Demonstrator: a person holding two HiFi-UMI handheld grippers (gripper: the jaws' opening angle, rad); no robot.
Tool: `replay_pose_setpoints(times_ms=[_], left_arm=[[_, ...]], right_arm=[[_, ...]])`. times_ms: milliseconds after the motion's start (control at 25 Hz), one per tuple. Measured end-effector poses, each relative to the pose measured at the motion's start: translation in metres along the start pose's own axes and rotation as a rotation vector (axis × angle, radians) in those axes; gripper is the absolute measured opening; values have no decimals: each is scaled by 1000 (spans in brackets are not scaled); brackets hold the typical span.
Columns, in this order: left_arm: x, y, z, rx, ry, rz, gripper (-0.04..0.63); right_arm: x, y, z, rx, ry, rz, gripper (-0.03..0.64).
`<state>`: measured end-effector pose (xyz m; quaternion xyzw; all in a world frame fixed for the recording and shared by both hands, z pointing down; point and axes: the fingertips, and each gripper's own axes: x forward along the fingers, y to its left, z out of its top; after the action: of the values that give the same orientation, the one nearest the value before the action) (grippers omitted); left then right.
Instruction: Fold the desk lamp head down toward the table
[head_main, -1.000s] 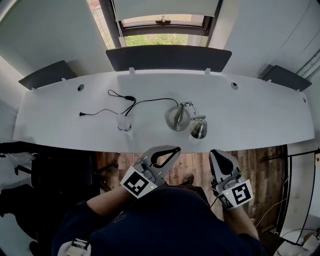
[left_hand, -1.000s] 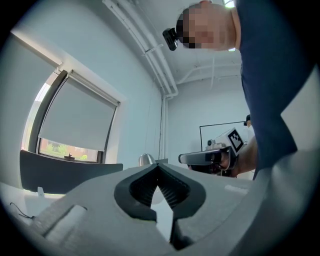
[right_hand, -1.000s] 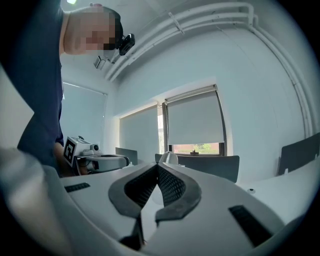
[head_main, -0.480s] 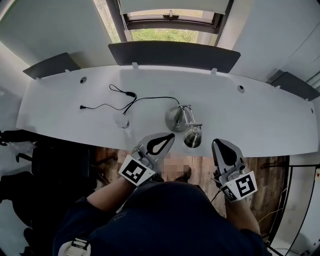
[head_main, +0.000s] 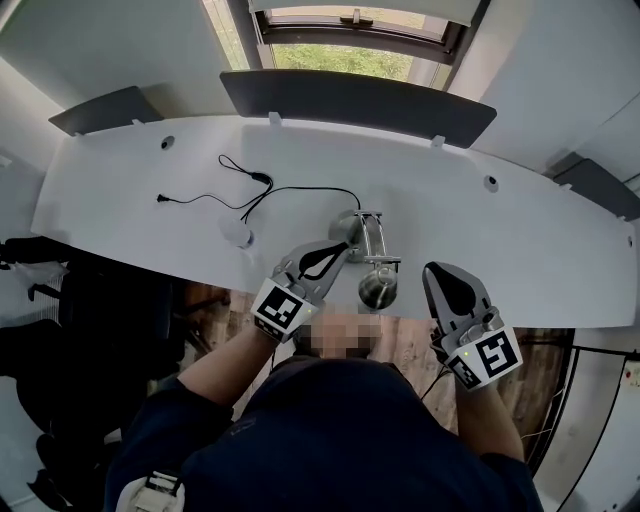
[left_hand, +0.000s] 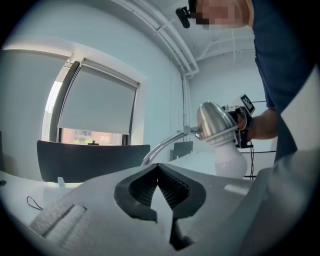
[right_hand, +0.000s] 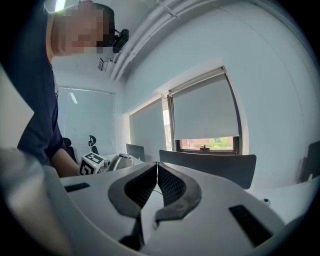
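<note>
The desk lamp stands near the front edge of the white desk (head_main: 520, 240), with a round metal base (head_main: 346, 222), a chrome arm (head_main: 371, 238) and a metal head (head_main: 378, 290) that overhangs the edge. My left gripper (head_main: 347, 247) is shut and empty, and its tip is beside the base and arm; I cannot tell whether it touches them. In the left gripper view the lamp head (left_hand: 214, 121) with its white bulb (left_hand: 230, 161) hangs up and to the right of the shut left gripper (left_hand: 158, 165). My right gripper (head_main: 433, 268) is shut and empty, to the right of the head.
A black cable (head_main: 262, 195) runs across the desk left of the lamp, past a small white object (head_main: 237, 234). A dark partition panel (head_main: 355, 98) lines the desk's far edge below a window (head_main: 340, 58). A dark chair (head_main: 100, 330) stands at the left.
Both grippers have moved forward toward the desk. The left one went further and now reaches over the front edge beside the lamp. Both have stayed shut.
</note>
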<state>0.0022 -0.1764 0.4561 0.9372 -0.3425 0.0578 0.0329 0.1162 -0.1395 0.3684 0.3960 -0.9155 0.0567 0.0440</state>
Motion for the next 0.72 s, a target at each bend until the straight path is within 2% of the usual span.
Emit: replay_pose_setpoints(times_ms=[320, 480, 720], left_arm=[[33, 20, -41, 42, 87, -9, 6], [46, 28, -59, 70, 118, -3, 8], [64, 38, -79, 74, 150, -13, 87]], right_arm=[[24, -14, 0, -1, 37, 44, 11], [33, -15, -5, 31, 81, 77, 12], [44, -17, -15, 94, 153, 126, 61]])
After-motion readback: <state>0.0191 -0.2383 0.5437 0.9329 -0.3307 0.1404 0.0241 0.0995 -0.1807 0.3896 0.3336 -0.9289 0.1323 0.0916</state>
